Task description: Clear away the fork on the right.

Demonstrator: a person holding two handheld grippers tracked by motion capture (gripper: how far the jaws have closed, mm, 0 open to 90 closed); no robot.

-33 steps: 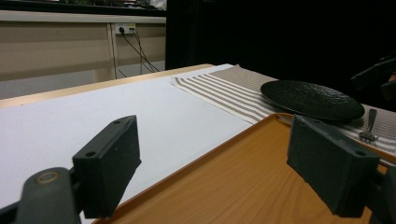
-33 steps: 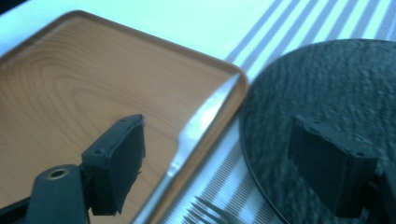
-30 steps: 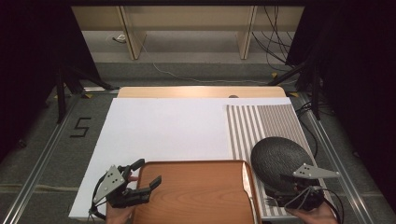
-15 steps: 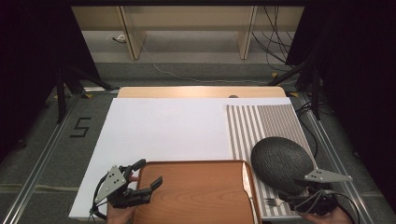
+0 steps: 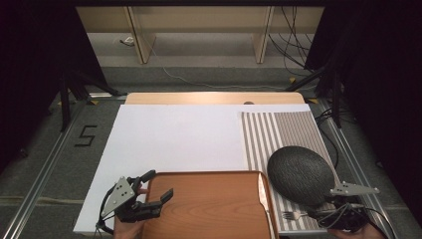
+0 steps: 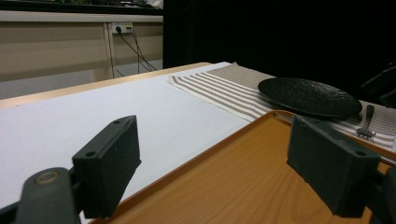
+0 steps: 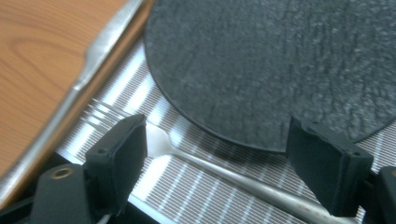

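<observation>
A wooden tray (image 5: pixel 209 206) lies at the table's near edge. My left gripper (image 5: pixel 158 184) is open at its left rim. In the left gripper view one jaw hangs over the white table top (image 6: pixel 116 107) and the other over the tray (image 6: pixel 224 186). A black plate (image 5: pixel 301 174) rests on a striped placemat (image 5: pixel 276 134), with a fork (image 5: pixel 293 215) beside its near rim. My right gripper (image 5: pixel 321 213) sits low at the near right. In the right gripper view it (image 7: pixel 215 172) is open, and the fork (image 7: pixel 187 154) lies flat on the mat between the jaws, below the plate (image 7: pixel 271 70).
A table knife (image 5: pixel 262 191) lies along the tray's right rim, also in the right gripper view as the knife (image 7: pixel 102 51). The white table top (image 5: pixel 179 139) stretches far and left. Beyond the table stand shelves, cables and stand legs.
My right gripper has drawn back to the right and toward the near edge, away from the plate. The left gripper, the plate and the tray have stayed put.
</observation>
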